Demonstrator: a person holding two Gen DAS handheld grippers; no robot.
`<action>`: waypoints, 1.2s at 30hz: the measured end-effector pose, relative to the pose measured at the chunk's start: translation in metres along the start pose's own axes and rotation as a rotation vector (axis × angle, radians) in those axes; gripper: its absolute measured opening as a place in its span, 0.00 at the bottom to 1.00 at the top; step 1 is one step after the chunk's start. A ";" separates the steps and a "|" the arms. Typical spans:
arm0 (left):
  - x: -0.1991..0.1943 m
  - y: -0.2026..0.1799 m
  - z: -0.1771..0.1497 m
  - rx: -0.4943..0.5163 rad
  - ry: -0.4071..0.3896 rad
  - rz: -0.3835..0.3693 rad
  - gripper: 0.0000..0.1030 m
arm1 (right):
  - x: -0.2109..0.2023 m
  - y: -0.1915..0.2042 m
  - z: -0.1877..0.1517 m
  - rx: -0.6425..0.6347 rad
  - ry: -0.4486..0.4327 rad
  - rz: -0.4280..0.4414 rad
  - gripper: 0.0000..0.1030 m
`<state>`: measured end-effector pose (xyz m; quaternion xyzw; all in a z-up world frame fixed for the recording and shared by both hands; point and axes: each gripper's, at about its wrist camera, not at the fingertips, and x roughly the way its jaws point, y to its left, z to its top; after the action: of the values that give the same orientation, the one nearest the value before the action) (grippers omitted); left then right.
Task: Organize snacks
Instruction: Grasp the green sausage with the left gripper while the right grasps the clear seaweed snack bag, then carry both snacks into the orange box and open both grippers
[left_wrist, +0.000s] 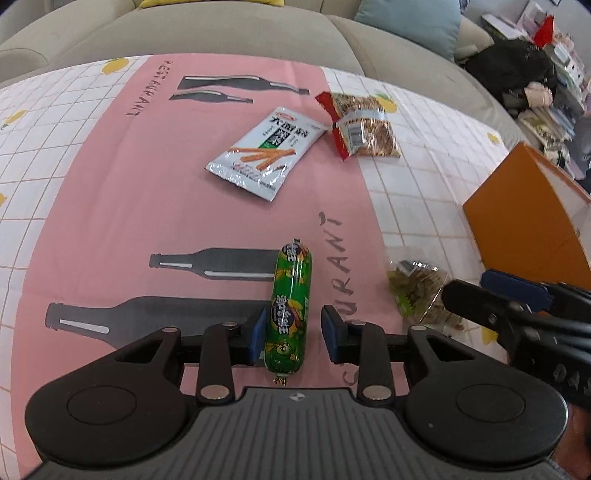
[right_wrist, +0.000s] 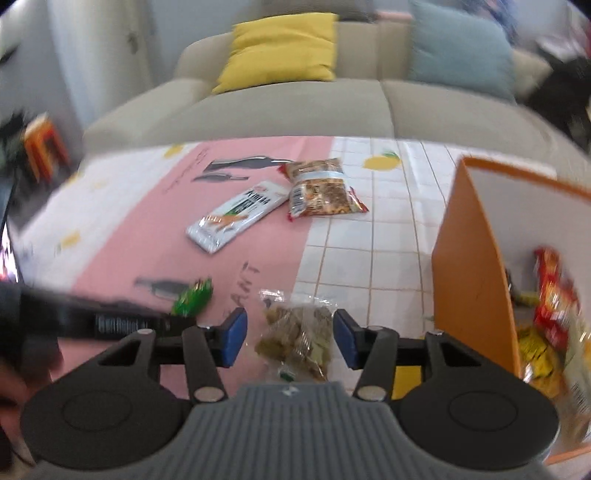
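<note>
A green sausage stick (left_wrist: 290, 306) lies on the pink tablecloth (left_wrist: 147, 206) between the jaws of my left gripper (left_wrist: 293, 332). The jaws stand open: a gap shows on the stick's right side. In the right wrist view a clear bag of greenish snack (right_wrist: 295, 336) lies between the blue pads of my right gripper (right_wrist: 290, 339), which is open and does not press on the bag. Farther back lie a white snack packet (left_wrist: 266, 151) and a red-edged bag of nuts (left_wrist: 364, 129). The orange box (right_wrist: 469, 266) at the right holds several red and yellow packets (right_wrist: 554, 306).
A beige sofa (right_wrist: 295, 107) with a yellow cushion (right_wrist: 280, 48) and a blue cushion (right_wrist: 458, 51) stands behind the table. The orange box's wall rises close to the right of my right gripper. Clutter fills the far right of the room (left_wrist: 535, 85).
</note>
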<state>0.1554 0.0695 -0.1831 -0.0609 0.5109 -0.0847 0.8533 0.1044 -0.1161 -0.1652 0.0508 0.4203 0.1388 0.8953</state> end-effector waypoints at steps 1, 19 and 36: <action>0.001 0.000 0.000 -0.002 0.000 0.004 0.35 | 0.005 -0.001 0.001 0.016 0.020 -0.006 0.49; 0.007 -0.011 0.001 0.048 -0.039 0.075 0.30 | 0.043 -0.001 -0.011 0.082 0.088 -0.047 0.49; -0.027 -0.016 0.000 -0.084 -0.091 0.010 0.23 | -0.001 0.012 -0.001 -0.014 0.019 -0.041 0.31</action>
<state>0.1417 0.0593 -0.1562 -0.0981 0.4751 -0.0560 0.8726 0.1010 -0.1051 -0.1627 0.0344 0.4286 0.1237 0.8943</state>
